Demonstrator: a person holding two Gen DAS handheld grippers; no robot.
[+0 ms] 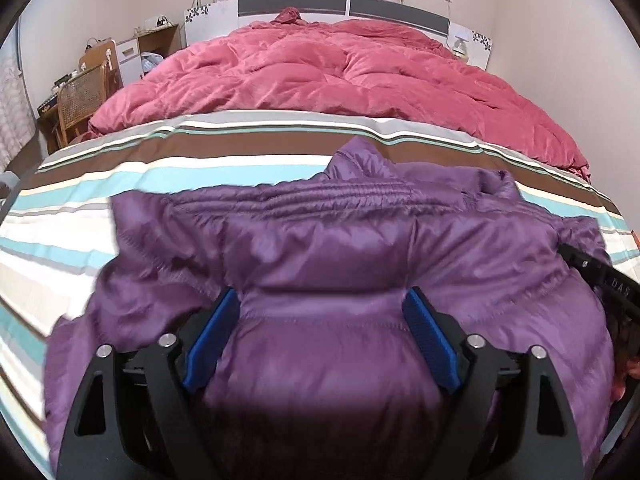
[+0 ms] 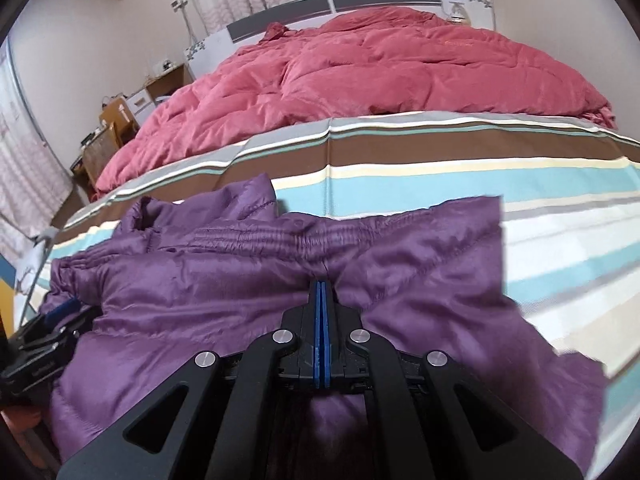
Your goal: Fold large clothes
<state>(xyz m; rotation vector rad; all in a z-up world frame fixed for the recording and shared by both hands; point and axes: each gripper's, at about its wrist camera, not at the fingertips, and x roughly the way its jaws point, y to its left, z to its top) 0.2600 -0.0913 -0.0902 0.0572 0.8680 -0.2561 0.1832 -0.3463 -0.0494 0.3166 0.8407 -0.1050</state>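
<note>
A purple quilted puffer jacket lies spread on the striped sheet at the near end of the bed. My left gripper stands open wide, with a puffy fold of the jacket bulging between its blue pads. In the right wrist view the same jacket fills the lower half. My right gripper is shut, pads together, and the cloth puckers into creases right at its tip. The right gripper's black body shows at the jacket's right edge. The left gripper sits at the jacket's left end.
A striped sheet in brown, blue and white covers the near half of the bed. A rumpled pink duvet is heaped beyond it up to the headboard. A wicker chair and desk stand left of the bed.
</note>
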